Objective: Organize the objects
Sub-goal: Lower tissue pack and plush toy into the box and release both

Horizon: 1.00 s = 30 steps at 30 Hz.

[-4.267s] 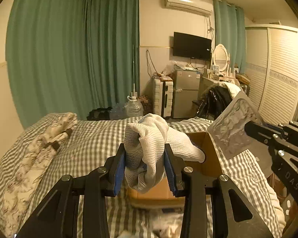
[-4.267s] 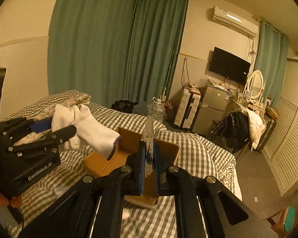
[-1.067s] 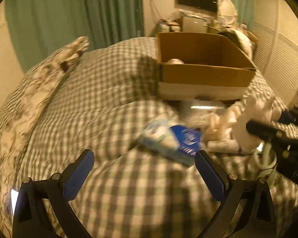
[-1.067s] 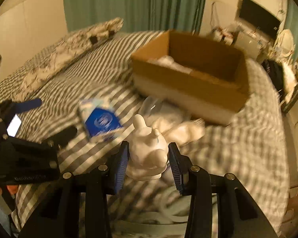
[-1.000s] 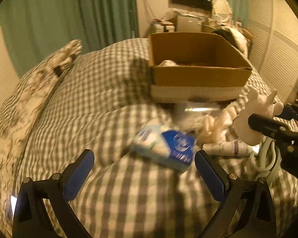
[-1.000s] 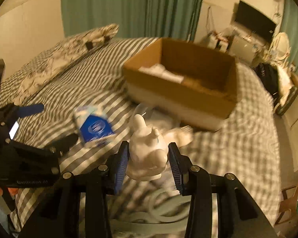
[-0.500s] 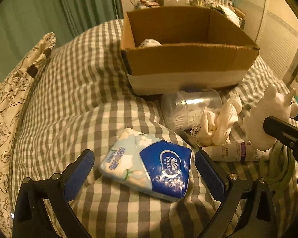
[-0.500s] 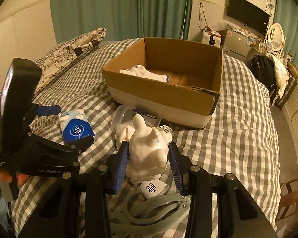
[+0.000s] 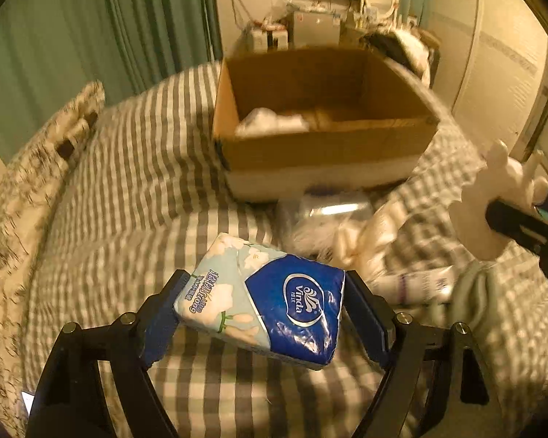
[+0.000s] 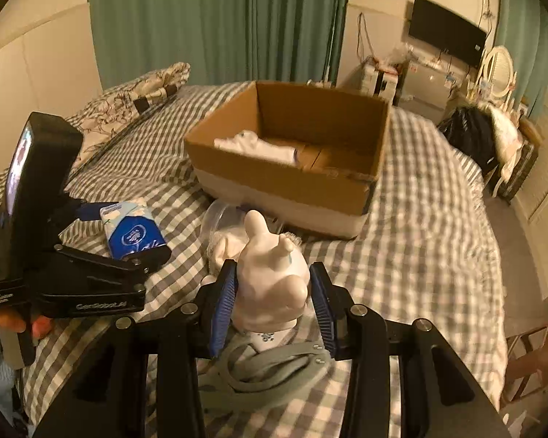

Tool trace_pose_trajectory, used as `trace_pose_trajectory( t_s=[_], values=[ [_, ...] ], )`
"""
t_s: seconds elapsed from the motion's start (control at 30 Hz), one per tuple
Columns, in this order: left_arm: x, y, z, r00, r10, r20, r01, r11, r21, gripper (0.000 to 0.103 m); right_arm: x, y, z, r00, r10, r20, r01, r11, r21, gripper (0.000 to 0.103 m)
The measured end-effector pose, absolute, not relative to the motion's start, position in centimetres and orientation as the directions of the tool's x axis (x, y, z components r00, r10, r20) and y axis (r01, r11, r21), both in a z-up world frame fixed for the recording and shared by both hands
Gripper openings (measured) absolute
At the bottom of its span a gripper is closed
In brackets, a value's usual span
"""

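Observation:
My left gripper (image 9: 263,292) is shut on a blue and white tissue pack (image 9: 266,299), held just above the checked bed; the pack also shows in the right wrist view (image 10: 133,231). My right gripper (image 10: 274,284) is shut on a white animal figurine (image 10: 272,281), seen at the right in the left wrist view (image 9: 493,200). An open cardboard box (image 9: 321,153) stands beyond both on the bed, with a white sock (image 10: 255,144) inside it.
On the bed before the box lie a clear plastic tub (image 9: 325,211), a cream cloth bundle (image 9: 365,241), a white tube (image 9: 416,284) and a grey-green strap (image 10: 270,368). A patterned pillow (image 10: 135,91) lies at the left. Furniture and a wardrobe stand beyond the bed.
My left gripper closed from wide open onto the tissue pack and lifted it slightly. My right gripper stayed shut on the figurine and rose a little toward the box.

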State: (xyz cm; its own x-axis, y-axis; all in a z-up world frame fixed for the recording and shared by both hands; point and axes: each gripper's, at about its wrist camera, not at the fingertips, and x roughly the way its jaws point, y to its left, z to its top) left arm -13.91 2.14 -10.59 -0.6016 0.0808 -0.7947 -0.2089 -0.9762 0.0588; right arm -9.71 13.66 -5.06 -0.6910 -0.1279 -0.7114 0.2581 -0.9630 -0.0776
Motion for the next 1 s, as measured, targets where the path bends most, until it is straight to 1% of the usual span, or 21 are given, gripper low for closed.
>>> trace_pose_trajectory(
  t_s=[0.13, 0.33, 0.4, 0.5, 0.6, 0.73, 0.9, 1.0],
  values=[
    [-12.6, 2.1, -5.7, -0.684, 0.098, -0.723, -0.203, -0.977, 0.06, 0.085, -8.9, 14.0, -1.4, -0.752, -0.113, -0.65, 0.244, -0.963, -0.115, 0.04],
    [-12.9, 1.5, 0.5, -0.759, 0.137, -0.637, -0.18, -0.984, 0.002, 0.085, -8.5, 14.1, 5.2, -0.839, -0.128, -0.529, 0.236, -0.961, -0.142, 0.04],
    [-13.6, 1.5, 2.2, -0.781, 0.148, -0.607, -0.171, -0.985, -0.019, 0.085, -8.9, 14.0, 6.5, -0.85, -0.139, -0.507, 0.242, -0.96, -0.143, 0.04],
    [-15.8, 1.7, 3.9, -0.811, 0.134, -0.57, -0.152, -0.988, -0.017, 0.085, -10.2, 13.9, 7.9, -0.861, -0.154, -0.485, 0.247, -0.96, -0.134, 0.04],
    [-18.6, 2.2, 4.1, -0.814, 0.133, -0.565, -0.152, -0.988, -0.013, 0.085, -12.5, 14.4, 8.6, -0.865, -0.166, -0.474, 0.244, -0.964, -0.107, 0.04],
    [-22.3, 2.9, 3.0, -0.811, 0.129, -0.57, -0.155, -0.988, -0.002, 0.085, -16.3, 14.7, 8.6, -0.865, -0.162, -0.475, 0.233, -0.968, -0.093, 0.04],
    [-27.4, 4.0, -0.6, -0.787, 0.126, -0.604, -0.165, -0.986, 0.01, 0.085, -22.1, 15.1, 6.3, -0.838, -0.161, -0.522, 0.229, -0.971, -0.068, 0.04],
    [-29.5, 4.6, -3.3, -0.76, 0.128, -0.637, -0.18, -0.984, 0.017, 0.085, -25.5, 15.3, 3.8, -0.812, -0.153, -0.563, 0.222, -0.973, -0.056, 0.04]
  ],
)
